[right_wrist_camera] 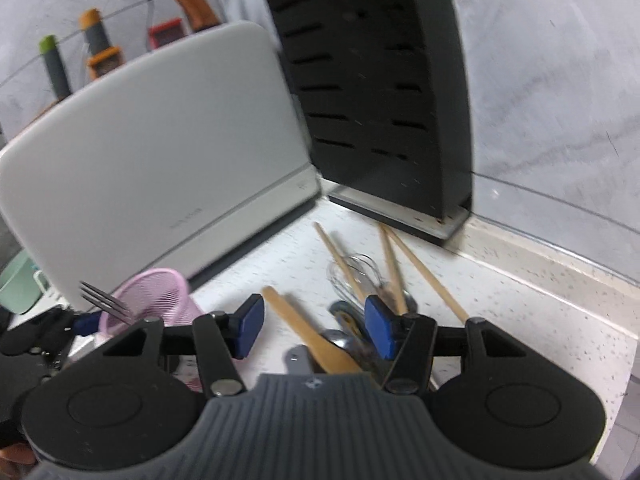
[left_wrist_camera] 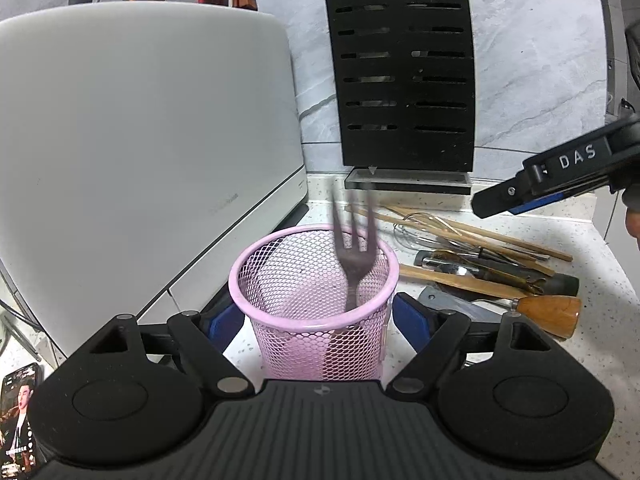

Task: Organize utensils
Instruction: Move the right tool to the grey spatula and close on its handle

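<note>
Right gripper [right_wrist_camera: 314, 330]: my jaws stand apart with nothing between the blue pads, poised over the loose pile. Directly under and just ahead of them lies the wooden spatula [right_wrist_camera: 310, 334], long axis running from lower right up to the upper left in the right wrist view, handle end pointing away toward the pink cup. That long axis crosses my jaw line at a slant, so I judge a wrist roll is wanted before closing. Right hand is clearly the nearer one to it.

Left gripper [left_wrist_camera: 318, 316]: pads sit at either flank of the pink mesh cup [left_wrist_camera: 276, 276]; whether they press on it I cannot tell.

Fork [left_wrist_camera: 352, 256] stands in the cup, tines up, leaning slightly, blurred.

Beyond: whisk [right_wrist_camera: 354, 272] and chopsticks [right_wrist_camera: 428, 268] fanned toward the black knife block [right_wrist_camera: 372, 92].
</note>
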`<state>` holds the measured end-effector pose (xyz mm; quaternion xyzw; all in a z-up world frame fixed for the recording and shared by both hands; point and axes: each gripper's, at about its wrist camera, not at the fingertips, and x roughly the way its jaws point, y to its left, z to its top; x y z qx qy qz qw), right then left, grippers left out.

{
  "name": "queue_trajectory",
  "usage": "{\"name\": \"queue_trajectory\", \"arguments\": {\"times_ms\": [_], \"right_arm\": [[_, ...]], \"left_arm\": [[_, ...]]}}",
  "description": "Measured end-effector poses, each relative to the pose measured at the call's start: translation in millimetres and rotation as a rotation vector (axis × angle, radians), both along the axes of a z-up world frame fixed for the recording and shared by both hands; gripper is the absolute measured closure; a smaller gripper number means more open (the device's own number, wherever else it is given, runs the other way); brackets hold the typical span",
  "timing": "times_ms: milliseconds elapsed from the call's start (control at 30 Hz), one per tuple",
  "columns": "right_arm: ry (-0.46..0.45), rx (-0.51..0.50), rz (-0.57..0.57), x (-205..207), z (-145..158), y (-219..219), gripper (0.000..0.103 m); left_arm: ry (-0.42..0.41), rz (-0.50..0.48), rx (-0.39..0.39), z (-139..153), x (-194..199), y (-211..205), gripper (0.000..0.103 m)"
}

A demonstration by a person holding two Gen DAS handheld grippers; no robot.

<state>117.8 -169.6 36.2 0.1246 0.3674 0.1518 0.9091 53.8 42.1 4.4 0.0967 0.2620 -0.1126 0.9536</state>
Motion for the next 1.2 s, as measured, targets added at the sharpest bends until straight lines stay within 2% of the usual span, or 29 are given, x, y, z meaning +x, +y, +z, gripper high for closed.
{"name": "queue_trajectory", "arguments": {"times_ms": [100, 233, 300, 500, 767, 1067, 1133, 1200], "right_arm": [[0.003, -0.022, -0.038, 6.7, -8.5, -5.0, 0.049], [0.004, -0.058, -0.038, 11.1, -17.8, -6.3, 0.055], [0.014, -0.075, -0.011, 13.8, -21.3, -3.5, 0.064], [0.041, -0.148, 0.072, 15.0, -27.6, 8.0, 0.084], [0.023, -0.164, 0.172, 8.4, -26.8, 19.3, 0.087], [0.055, -0.19, 0.265, 4.4, -35.2, 42.2, 0.088], [0.069, -0.204, 0.272, 5.7, -40.0, 49.0, 0.086], [0.077, -0.227, 0.28, 7.5, -44.2, 56.5, 0.086]], "left_arm": [[0.004, 0.004, 0.003, -0.9, 1.8, -0.1, 0.006], [-0.006, -0.001, 0.014, -1.3, 1.1, -1.8, 0.006], [-0.011, -0.006, 0.02, -1.3, 1.1, -2.6, 0.006], [-0.011, -0.015, 0.018, -1.8, 1.8, -3.0, 0.008], [0.015, -0.031, -0.02, 0.2, 2.4, 1.8, 0.01], [0.002, -0.04, -0.001, 0.2, -1.5, -0.1, 0.015], [-0.001, -0.042, 0.002, -0.1, -0.7, -0.2, 0.015], [-0.012, -0.037, 0.009, -1.0, -1.4, -0.6, 0.01]]}}
